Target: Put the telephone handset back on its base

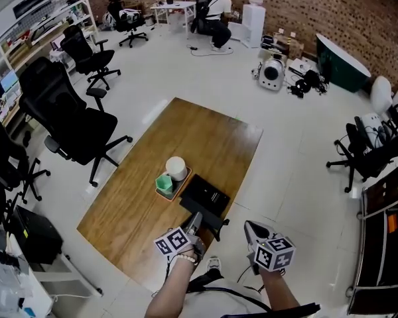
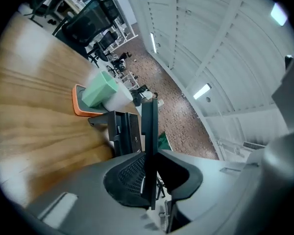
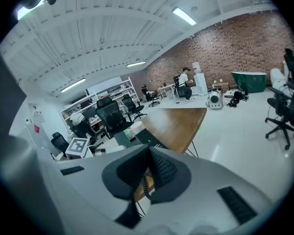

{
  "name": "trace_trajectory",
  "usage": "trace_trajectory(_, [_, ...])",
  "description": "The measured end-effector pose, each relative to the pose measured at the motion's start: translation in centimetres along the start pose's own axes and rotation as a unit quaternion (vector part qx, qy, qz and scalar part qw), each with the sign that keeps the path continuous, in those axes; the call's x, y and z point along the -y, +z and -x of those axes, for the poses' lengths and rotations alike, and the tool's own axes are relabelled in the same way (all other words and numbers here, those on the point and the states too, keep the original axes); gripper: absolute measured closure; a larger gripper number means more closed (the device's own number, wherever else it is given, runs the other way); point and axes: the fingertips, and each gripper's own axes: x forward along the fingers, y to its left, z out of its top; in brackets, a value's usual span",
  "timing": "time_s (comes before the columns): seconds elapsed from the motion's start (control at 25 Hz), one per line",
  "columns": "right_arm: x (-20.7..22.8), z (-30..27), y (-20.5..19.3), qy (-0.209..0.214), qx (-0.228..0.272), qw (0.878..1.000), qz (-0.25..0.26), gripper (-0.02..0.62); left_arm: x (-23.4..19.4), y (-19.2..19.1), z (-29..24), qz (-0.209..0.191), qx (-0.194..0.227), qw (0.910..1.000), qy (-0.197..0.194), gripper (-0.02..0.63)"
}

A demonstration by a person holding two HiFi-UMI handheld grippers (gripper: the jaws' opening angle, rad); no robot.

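Head view is showing the wooden table point(image 1: 136, 201) carrying the telephone base point(image 1: 205, 196) near its front edge, just ahead of my left gripper point(image 1: 194, 222), which is sitting nearer to it than my right gripper point(image 1: 250, 228). My left jaws are clamping the handset point(image 2: 149, 126), its long axis pointing forward toward the base, while my right jaws are resting together, empty.

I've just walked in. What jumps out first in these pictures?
A long wooden table stands on a pale floor, with black office chairs to its left. Near its close end sit an orange tray with a green block and a black telephone base. At the table's edge the left gripper is clamped on a slim black piece, apparently the handset.
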Motion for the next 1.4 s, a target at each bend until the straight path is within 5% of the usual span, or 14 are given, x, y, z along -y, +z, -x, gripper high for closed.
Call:
trace_trajectory(0.52, [3.0,-1.8,-0.5,-0.008,-0.018,1.000,-0.021,0.586,-3.9,0.2,-2.9,0.051,0.036,0.9968,-0.051,0.537])
trace_trajectory(1.12, [4.4,-1.3,-1.1,-0.024,-0.015,0.999,-0.040,0.588,-4.7,0.4,-4.2,0.014,0.003,0.9984,-0.055,0.537])
trace_trajectory(1.4, [4.7,-0.7,-2.0,-0.032,-0.021,0.998,-0.046,0.588,-5.3,-0.2,-4.4,0.043,0.010,0.9968,-0.066,0.537])
